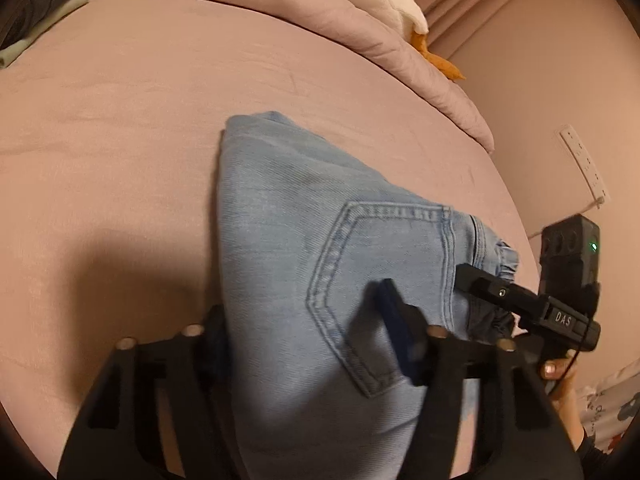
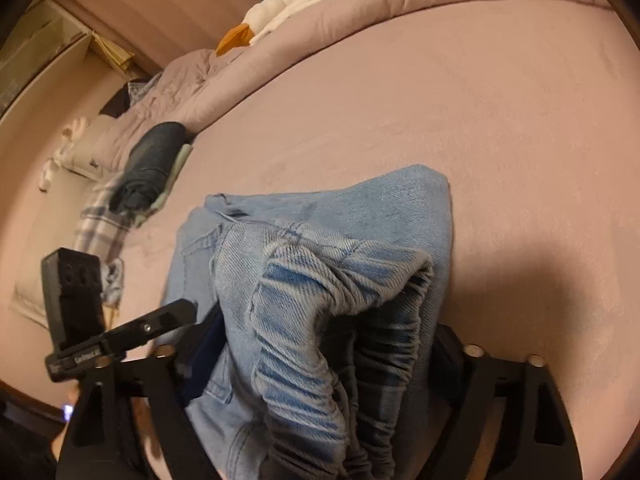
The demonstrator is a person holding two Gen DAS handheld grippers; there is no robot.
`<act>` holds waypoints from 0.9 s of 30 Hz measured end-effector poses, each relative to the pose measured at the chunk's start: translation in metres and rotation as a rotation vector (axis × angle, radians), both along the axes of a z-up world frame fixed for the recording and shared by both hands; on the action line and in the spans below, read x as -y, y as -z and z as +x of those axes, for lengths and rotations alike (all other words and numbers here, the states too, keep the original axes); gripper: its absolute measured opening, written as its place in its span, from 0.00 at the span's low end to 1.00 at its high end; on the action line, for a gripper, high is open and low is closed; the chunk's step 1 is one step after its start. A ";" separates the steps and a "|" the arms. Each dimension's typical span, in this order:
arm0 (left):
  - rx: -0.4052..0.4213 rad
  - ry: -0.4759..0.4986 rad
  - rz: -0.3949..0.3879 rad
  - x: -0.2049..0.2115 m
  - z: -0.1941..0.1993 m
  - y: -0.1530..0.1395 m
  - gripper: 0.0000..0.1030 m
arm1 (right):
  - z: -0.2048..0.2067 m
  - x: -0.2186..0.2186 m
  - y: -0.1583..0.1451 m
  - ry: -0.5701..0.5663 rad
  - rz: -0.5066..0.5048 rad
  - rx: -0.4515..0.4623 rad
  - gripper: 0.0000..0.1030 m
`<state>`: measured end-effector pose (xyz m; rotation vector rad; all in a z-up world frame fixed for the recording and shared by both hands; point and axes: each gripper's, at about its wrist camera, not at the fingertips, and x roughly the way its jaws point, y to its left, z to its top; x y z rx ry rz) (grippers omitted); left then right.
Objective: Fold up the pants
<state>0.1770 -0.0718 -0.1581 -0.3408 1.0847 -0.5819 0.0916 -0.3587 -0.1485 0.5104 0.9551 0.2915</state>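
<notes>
Light-blue jeans [image 1: 280, 200] lie folded on the pink bed sheet [image 1: 120, 140], back pocket [image 1: 380, 248] up. My left gripper [image 1: 304, 320] is shut on the near end of the jeans. One finger is under the fabric's left edge and the blue pad [image 1: 396, 320] presses on the pocket. In the right wrist view the jeans [image 2: 360, 208] bunch up with the elastic waistband [image 2: 304, 300] raised between my right gripper's [image 2: 324, 336] fingers, which are shut on it. The right gripper's finger [image 1: 480, 284] shows at the waistband in the left view.
A rumpled pink quilt [image 1: 360, 32] with a white and orange plush [image 1: 404, 12] runs along the far side. A stack of dark folded clothes [image 2: 156, 156] and a plaid cloth [image 2: 100, 220] sit at the bed's left edge. A power strip [image 1: 584, 164] hangs on the wall.
</notes>
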 end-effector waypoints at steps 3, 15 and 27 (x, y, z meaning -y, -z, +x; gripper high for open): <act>-0.014 -0.021 -0.004 -0.008 0.001 0.001 0.38 | -0.002 -0.006 -0.005 -0.006 -0.036 0.008 0.63; 0.146 -0.066 0.078 -0.025 -0.016 -0.048 0.20 | -0.009 -0.054 -0.067 -0.041 -0.279 0.172 0.53; 0.259 -0.172 0.139 -0.073 -0.018 -0.089 0.22 | 0.007 -0.103 -0.105 -0.124 -0.265 0.299 0.53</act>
